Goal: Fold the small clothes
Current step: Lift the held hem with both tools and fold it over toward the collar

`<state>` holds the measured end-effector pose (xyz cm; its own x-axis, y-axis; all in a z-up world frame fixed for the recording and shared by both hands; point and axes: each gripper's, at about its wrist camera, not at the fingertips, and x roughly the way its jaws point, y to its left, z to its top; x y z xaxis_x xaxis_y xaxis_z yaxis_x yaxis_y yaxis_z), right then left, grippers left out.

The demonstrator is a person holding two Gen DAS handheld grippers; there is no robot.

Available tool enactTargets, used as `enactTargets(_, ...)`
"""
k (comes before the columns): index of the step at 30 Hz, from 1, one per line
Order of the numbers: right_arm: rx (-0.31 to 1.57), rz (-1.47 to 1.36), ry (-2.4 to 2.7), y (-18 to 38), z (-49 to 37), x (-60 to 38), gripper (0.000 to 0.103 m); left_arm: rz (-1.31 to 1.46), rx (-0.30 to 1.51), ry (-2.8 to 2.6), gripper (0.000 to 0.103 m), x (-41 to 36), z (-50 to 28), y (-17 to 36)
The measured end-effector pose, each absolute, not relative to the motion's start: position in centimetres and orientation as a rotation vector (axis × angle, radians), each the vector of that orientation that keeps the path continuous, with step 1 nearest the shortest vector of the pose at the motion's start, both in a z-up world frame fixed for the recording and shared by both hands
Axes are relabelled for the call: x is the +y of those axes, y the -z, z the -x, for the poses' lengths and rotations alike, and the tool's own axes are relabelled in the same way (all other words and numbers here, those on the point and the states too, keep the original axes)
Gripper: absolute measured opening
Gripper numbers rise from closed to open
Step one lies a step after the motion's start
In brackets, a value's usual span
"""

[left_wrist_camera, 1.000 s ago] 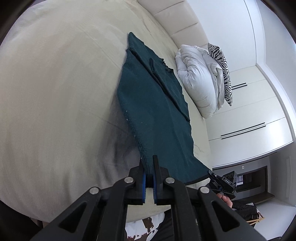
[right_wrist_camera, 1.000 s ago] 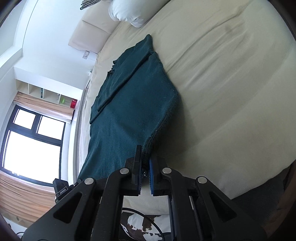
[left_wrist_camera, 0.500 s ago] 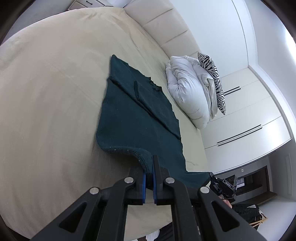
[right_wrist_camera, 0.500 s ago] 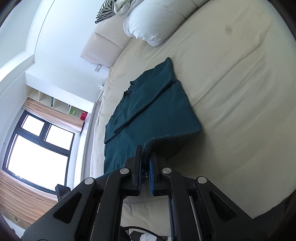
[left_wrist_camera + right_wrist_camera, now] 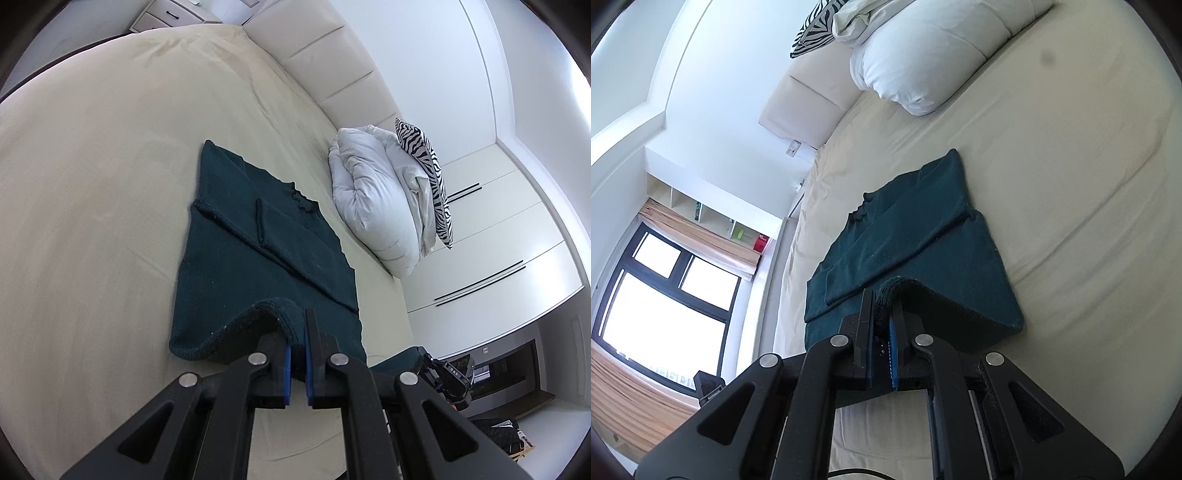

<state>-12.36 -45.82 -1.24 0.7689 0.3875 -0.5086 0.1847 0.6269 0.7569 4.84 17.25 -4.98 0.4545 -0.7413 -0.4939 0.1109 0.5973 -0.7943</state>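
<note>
A dark teal knit sweater (image 5: pixel 258 254) lies on the cream bed, sleeves folded over its body; it also shows in the right wrist view (image 5: pixel 923 236). My left gripper (image 5: pixel 297 332) is shut on one bottom hem corner and holds it lifted off the bed, so the fabric arches up. My right gripper (image 5: pixel 882 314) is shut on the other hem corner, also raised, with the hem curling back over the body. The other gripper shows as a dark shape at the lower right of the left wrist view (image 5: pixel 448 376).
The cream bed (image 5: pixel 92 184) spreads wide around the sweater. A white folded duvet (image 5: pixel 373 199) and a zebra pillow (image 5: pixel 428 173) lie by the padded headboard (image 5: pixel 325 66). White wardrobes (image 5: pixel 498 240) stand beyond. A window (image 5: pixel 665 306) is left in the right view.
Both grippers have lifted the hem corners and carried them toward the collar end. The lower part of the sweater has risen off the bed and started to double over.
</note>
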Motion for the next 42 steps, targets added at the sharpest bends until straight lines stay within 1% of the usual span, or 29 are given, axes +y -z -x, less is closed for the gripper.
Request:
enactTargets(10,0.706,-0.842,-0.079,0.7,5.8,-46.0,0.005,0.763,0.945,0.561,0.006,16.1,-10.9,4.7)
enactTargets(19,0.713,-0.783,-0.031,1.3,-1.1,-46.5,0.005,0.748,0.958,0.524,0.006,14.8,-16.3,6.1)
enactTargets(30,0.728,-0.695,0.007,2.3,-7.7,-46.0,0.005,0.744,0.960,0.480,0.006,14.7,-19.9,8.0)
enactTargets(42,0.753,-0.655,0.062,4.8,-13.8,-46.6,0.005,0.713,0.945,0.443,0.006,13.8,-24.8,8.5)
